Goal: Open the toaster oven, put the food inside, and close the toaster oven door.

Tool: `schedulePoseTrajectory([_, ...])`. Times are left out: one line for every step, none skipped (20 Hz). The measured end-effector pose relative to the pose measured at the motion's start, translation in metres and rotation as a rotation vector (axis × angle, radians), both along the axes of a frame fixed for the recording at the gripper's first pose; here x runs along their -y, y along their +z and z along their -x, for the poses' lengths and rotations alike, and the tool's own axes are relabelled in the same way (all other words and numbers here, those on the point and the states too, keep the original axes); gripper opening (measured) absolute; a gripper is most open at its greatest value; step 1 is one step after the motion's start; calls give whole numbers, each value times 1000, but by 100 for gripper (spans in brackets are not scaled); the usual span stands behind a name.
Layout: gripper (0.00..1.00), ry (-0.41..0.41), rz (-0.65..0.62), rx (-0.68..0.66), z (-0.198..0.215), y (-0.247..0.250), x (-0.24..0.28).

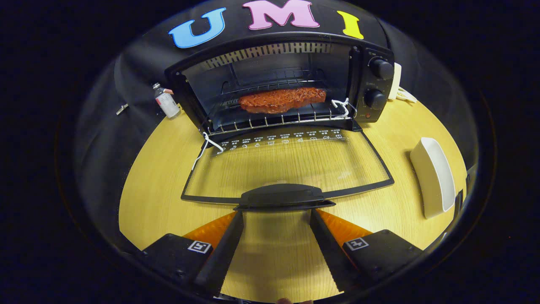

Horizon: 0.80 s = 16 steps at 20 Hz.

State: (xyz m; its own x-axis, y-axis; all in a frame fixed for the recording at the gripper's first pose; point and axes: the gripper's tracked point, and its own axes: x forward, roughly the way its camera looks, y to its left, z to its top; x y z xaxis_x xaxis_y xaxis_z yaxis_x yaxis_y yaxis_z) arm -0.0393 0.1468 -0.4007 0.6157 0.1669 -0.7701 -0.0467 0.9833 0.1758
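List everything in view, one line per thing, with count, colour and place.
black toaster oven: one, black, at the table's back, door open.
clear glass oven door: one, black-framed, folded flat ahead of the tool; its handle at the fingertips.
reddish-brown steak-shaped food: one, on the oven's wire rack.
small white bottle: one, left of the oven.
white rectangular dish: one, right of the door.
light wooden table: one.
tool: one, fingers open, tips just short of the handle.
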Motion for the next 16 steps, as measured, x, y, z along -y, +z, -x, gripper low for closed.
schedulePoseTrajectory([99, -7, -1, 2, -1, 1, 1])
schedulePoseTrajectory([99, -13, -4, -1, 0, 1, 1])
schedulePoseTrajectory([99, -12, -4, -2, 0, 1, 1])
schedulePoseTrajectory([99, -10, -4, -2, -1, 3, 2])
schedulePoseTrajectory([98, -12, -9, -2, -1, 4, 2])
schedulePoseTrajectory([98, -16, -13, -1, -1, 5, 1])
schedulePoseTrajectory([98, -17, -15, 1, 0, 7, 1])
schedulePoseTrajectory([98, -20, -19, 6, -1, 10, 2])
schedulePoseTrajectory([98, -27, -29, 10, -1, 13, 2])
schedulePoseTrajectory([98, -38, -44, 16, 0, 18, 2])
schedulePoseTrajectory([98, -48, -58, 21, -1, 22, 2])
schedulePoseTrajectory([98, -50, -64, 27, 0, 26, 3])
schedulePoseTrajectory([98, -48, -67, 36, 1, 31, 4])
schedulePoseTrajectory([98, -46, -69, 46, 1, 36, 3])
schedulePoseTrajectory([98, -44, -71, 58, 2, 41, 4])
schedulePoseTrajectory([98, -41, -70, 72, 1, 46, 4])
